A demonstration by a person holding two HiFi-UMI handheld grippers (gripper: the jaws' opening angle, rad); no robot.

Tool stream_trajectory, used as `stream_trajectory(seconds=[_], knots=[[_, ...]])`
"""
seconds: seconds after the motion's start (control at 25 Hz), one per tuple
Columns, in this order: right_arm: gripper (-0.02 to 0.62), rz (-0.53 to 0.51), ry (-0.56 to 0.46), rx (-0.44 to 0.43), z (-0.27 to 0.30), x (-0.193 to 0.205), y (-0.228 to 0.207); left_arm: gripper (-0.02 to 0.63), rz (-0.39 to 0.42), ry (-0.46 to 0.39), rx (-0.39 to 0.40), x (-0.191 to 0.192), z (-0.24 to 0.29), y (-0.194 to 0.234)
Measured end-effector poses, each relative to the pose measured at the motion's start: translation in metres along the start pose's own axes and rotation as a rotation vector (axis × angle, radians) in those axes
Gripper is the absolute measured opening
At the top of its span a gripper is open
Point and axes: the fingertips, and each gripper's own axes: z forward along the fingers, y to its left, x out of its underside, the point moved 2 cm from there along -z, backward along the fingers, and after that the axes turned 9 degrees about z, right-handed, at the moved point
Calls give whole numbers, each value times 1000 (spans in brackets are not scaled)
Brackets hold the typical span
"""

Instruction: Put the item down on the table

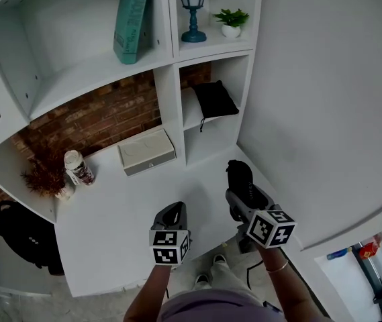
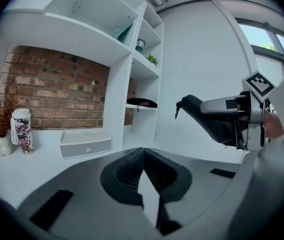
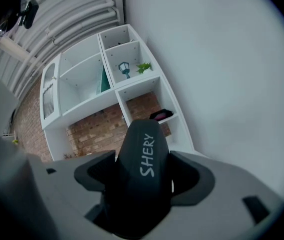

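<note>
One black case (image 1: pixel 239 175) sits clamped in my right gripper (image 1: pixel 242 198), lower centre, above the table (image 1: pixel 117 213); left gripper (image 1: pixel 174 212) closed, empty. Releasing from height could tumble it over the near edge

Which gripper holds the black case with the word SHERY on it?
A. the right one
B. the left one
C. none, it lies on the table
A: the fingers of the right gripper clamp the black case, while the left gripper is shut and empty.
</note>
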Motion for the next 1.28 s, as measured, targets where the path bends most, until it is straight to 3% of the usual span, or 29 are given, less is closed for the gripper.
stream_trajectory(seconds=[0.8,1.28], knots=[[345,-135,104,-206,150,-78,29,0,-9,-47,-153,-77,67,62],[345,-181,149,-263,217,-126,36,0,31,-64,-229,-120,101,78]])
